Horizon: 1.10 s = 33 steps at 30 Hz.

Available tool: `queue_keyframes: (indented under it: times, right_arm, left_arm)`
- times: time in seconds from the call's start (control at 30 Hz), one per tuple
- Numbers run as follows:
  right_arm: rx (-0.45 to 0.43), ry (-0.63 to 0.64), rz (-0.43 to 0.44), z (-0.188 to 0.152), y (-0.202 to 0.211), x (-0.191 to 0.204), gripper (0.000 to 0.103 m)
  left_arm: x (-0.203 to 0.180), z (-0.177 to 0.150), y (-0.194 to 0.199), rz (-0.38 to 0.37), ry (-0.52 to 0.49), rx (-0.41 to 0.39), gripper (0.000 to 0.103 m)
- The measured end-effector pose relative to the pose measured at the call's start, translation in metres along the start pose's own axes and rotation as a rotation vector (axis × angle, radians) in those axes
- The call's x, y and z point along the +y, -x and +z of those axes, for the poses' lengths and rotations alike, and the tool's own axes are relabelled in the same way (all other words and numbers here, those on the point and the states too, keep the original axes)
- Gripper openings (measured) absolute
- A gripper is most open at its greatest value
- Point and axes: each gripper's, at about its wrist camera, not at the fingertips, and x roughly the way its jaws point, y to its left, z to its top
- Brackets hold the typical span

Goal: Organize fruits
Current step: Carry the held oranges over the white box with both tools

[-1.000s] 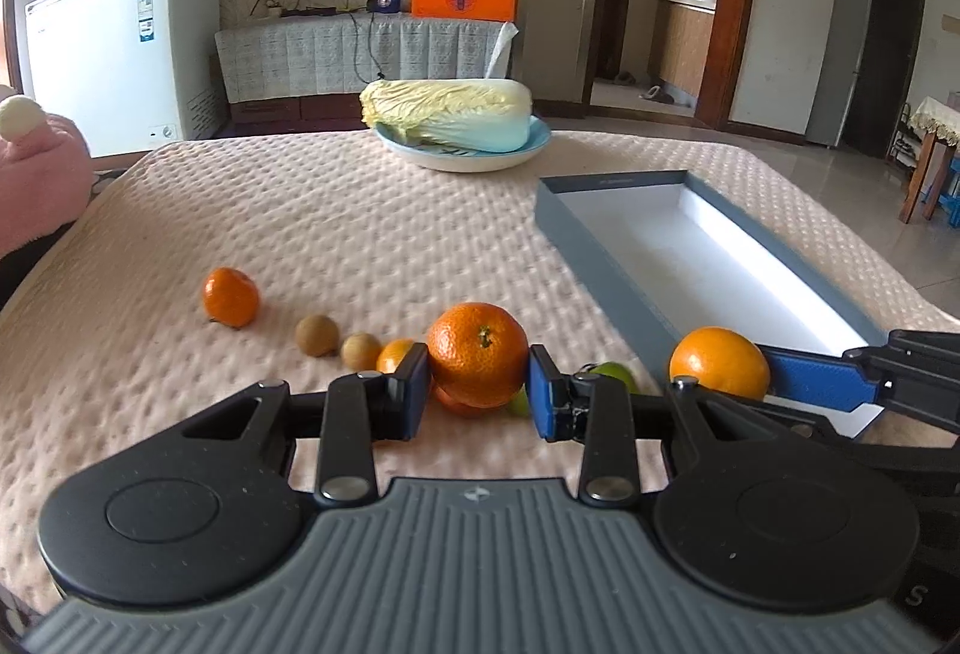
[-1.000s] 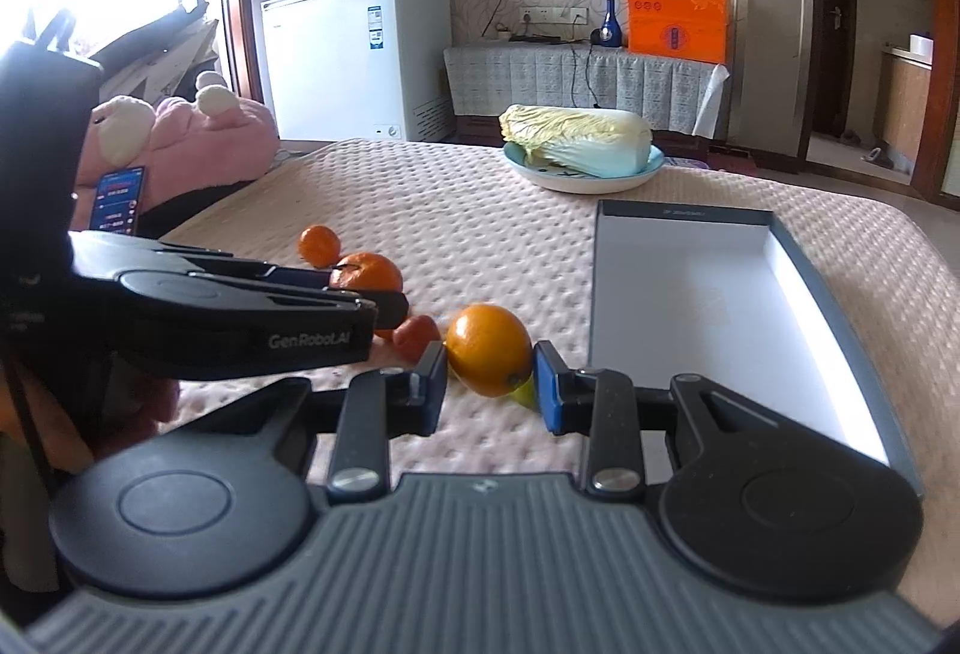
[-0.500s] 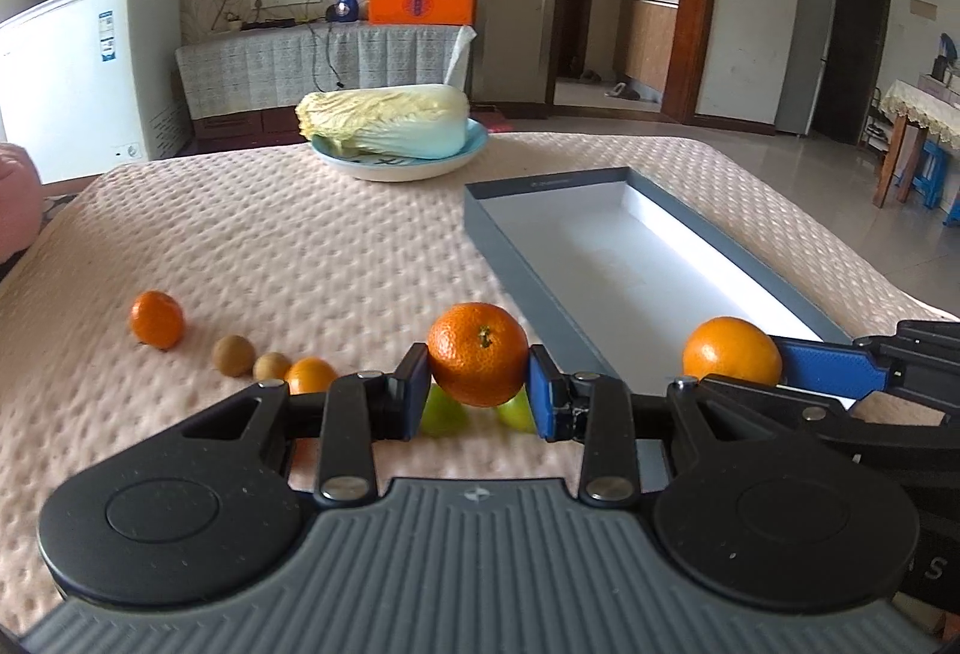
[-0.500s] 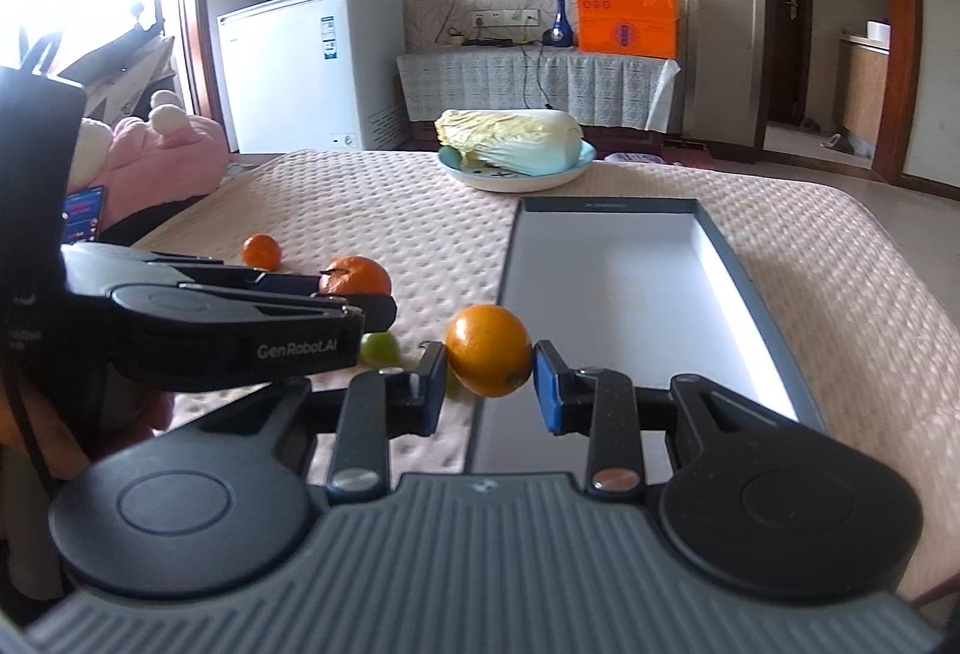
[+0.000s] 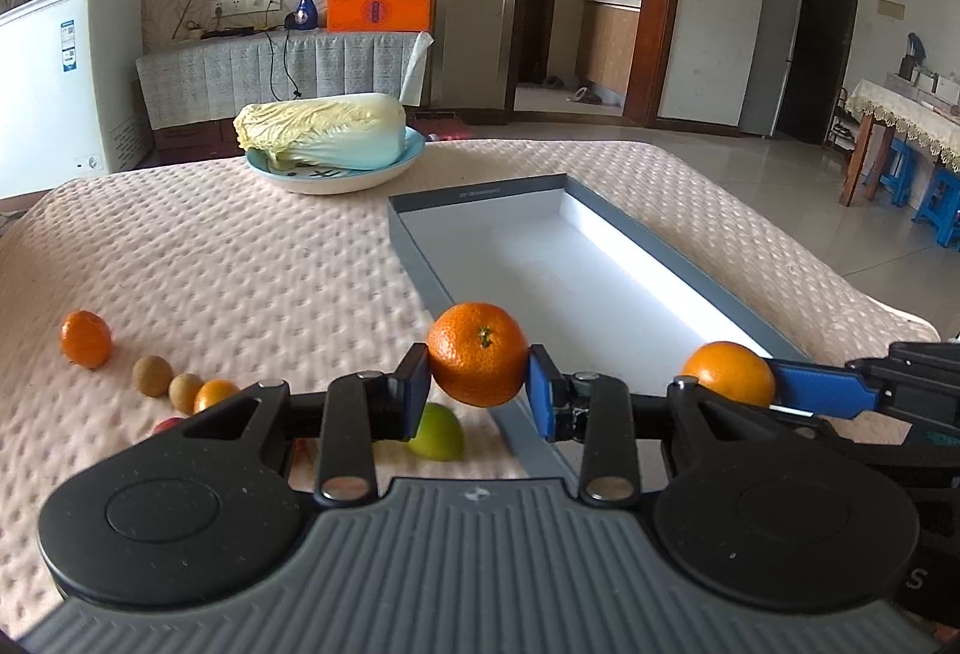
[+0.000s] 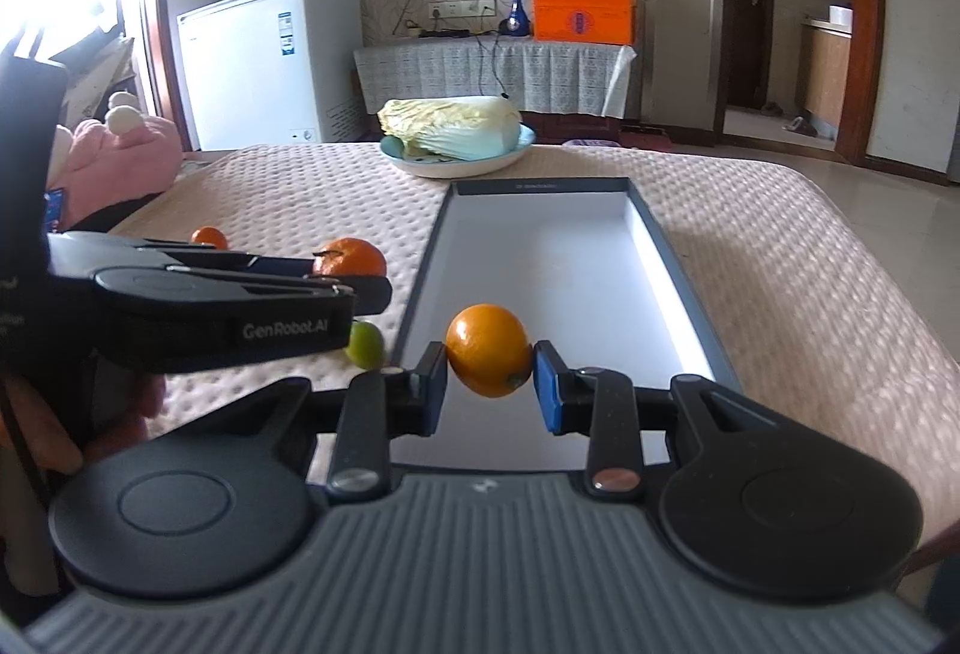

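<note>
My left gripper (image 5: 479, 389) is shut on a bumpy mandarin (image 5: 478, 353), held above the near left rim of the grey box with a white floor (image 5: 558, 282). My right gripper (image 6: 489, 383) is shut on a smooth orange (image 6: 489, 350), held over the near end of the same box (image 6: 540, 270). The right gripper and its orange (image 5: 729, 372) also show at the right of the left wrist view. On the pink cloth to the left lie a small mandarin (image 5: 86, 338), two brown fruits (image 5: 152, 375), a small orange fruit (image 5: 214, 393) and a green fruit (image 5: 437, 432).
A blue plate (image 5: 336, 174) with a napa cabbage (image 5: 321, 129) stands beyond the box's far end. The table's right edge drops to a tiled floor. A pink plush toy (image 6: 114, 156) lies at the table's far left. A white freezer (image 6: 264, 66) stands behind.
Both grippers have moved to the right with their fruits, from over the loose fruits on the cloth to the near end of the box. Both grips are unchanged.
</note>
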Motion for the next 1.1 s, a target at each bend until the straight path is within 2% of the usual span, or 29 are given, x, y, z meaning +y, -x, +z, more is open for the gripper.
queue_keyframes:
  times: [0.47,0.8,1.1]
  right_arm:
    - [0.0,-0.022,-0.01,-0.004,0.006,-0.014,0.034]
    - [-0.001,-0.034,0.006,-0.002,0.005,-0.018,0.034]
    - [0.004,-0.04,0.001,-0.004,0.007,-0.021,0.034]
  left_arm:
    - [-0.023,0.014,-0.036,-0.024,-0.025,-0.005,0.04]
    - [-0.029,0.022,-0.07,-0.026,-0.004,0.033,0.04]
    - [-0.038,0.022,-0.081,-0.038,-0.014,0.036,0.04]
